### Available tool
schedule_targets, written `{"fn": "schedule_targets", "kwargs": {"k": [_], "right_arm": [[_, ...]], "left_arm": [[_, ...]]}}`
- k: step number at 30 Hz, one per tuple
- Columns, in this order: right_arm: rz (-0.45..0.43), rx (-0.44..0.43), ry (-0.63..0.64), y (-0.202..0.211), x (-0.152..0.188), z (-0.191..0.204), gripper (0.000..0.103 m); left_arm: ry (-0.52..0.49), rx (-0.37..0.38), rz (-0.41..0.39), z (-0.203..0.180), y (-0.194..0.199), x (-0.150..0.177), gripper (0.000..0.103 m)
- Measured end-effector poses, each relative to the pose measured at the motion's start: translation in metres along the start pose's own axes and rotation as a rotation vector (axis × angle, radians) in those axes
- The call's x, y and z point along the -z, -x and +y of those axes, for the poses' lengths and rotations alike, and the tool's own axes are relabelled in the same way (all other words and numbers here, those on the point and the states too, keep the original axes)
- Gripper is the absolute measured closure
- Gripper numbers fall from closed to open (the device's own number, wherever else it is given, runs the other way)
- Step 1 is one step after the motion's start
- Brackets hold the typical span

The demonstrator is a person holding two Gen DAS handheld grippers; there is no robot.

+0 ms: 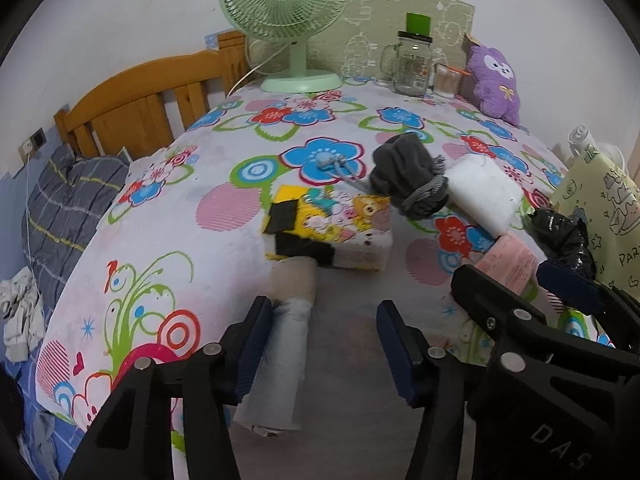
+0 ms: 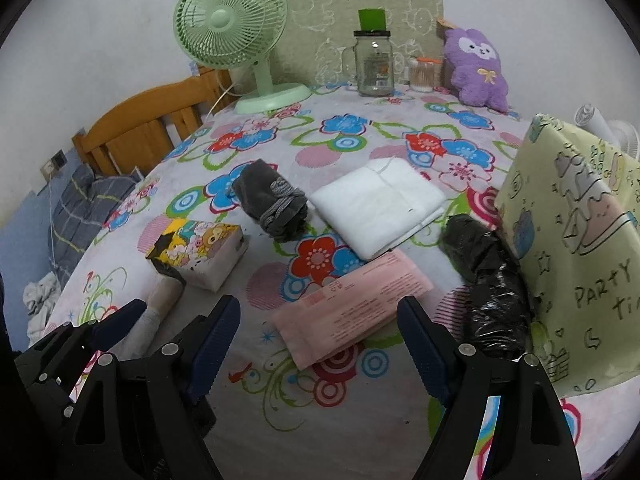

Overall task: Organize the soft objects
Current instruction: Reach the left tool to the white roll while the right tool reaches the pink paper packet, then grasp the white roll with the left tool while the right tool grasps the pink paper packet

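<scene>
Left gripper (image 1: 326, 344): jaws part open, nothing clamped. A rolled pale sock (image 1: 280, 364) lies along the inner face of its left finger (image 1: 256, 344), apparently touching; the right finger (image 1: 394, 348) stands clear of it. Long axis of the roll runs away from the camera, beige end toward the cartoon tissue pack (image 1: 332, 232), just beyond the fingertips.

Ahead and right of those fingers: grey drawstring pouch (image 1: 408, 180), then folded white cloth (image 1: 484, 196), its long axis slanting back left to front right.

Right gripper (image 2: 320, 344): jaws wide, empty. A flat pink packet (image 2: 352, 304) lies between and just ahead of the fingertips, long axis slanting from front left to back right. Crumpled black plastic bag (image 2: 488, 280) just beyond its right finger (image 2: 424, 344).

Right view alone shows the cloth as a flat folded rectangle and the whole packet; left view alone shows the sock's full length.
</scene>
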State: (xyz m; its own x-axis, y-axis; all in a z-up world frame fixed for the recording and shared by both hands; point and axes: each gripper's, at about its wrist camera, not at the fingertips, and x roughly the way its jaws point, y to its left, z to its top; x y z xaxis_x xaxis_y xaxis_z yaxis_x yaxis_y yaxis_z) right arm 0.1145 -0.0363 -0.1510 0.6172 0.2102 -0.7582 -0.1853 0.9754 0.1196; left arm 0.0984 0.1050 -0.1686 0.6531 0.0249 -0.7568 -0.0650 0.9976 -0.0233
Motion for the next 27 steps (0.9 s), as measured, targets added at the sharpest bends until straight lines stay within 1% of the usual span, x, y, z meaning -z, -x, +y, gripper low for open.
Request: {"fn": "schedule_targets", "kwargs": {"k": [3,5,6,8,10,16,18,20,27], "right_arm": [[-0.002,-0.005,0.009,-0.001,0.0,0.004,0.02],[-0.002,-0.009,0.008,-0.001,0.001,0.005,0.02],[-0.001,-0.01,0.007,-0.001,0.0,0.004,0.02],[0.002,-0.01,0.006,-0.002,0.0,0.004,0.02],[0.005,-0.007,0.008,-0.002,0.0,0.003,0.02],[0.013,-0.004,-0.001,-0.004,0.0,-0.002,0.02],[0.02,-0.004,-0.01,-0.006,-0.001,-0.006,0.022],[0.029,0.002,-0.024,-0.008,-0.002,-0.01,0.025],[0.049,0.017,-0.044,-0.017,-0.008,-0.021,0.028]], "left_arm": [[0.019,0.001,-0.003,0.006,0.0,0.001,0.055],[0.023,-0.006,-0.006,0.006,0.001,0.002,0.064],[0.023,-0.002,-0.007,0.006,0.002,0.002,0.066],[0.02,0.001,-0.007,0.003,0.002,0.003,0.076],[0.01,0.006,-0.008,-0.002,0.003,0.003,0.082],[-0.011,0.064,0.0,-0.019,0.002,0.002,0.083],[-0.021,0.076,0.001,-0.025,0.0,0.0,0.084],[-0.023,0.084,0.001,-0.029,-0.002,-0.002,0.084],[-0.043,0.093,0.004,-0.037,-0.009,-0.01,0.084]]}}
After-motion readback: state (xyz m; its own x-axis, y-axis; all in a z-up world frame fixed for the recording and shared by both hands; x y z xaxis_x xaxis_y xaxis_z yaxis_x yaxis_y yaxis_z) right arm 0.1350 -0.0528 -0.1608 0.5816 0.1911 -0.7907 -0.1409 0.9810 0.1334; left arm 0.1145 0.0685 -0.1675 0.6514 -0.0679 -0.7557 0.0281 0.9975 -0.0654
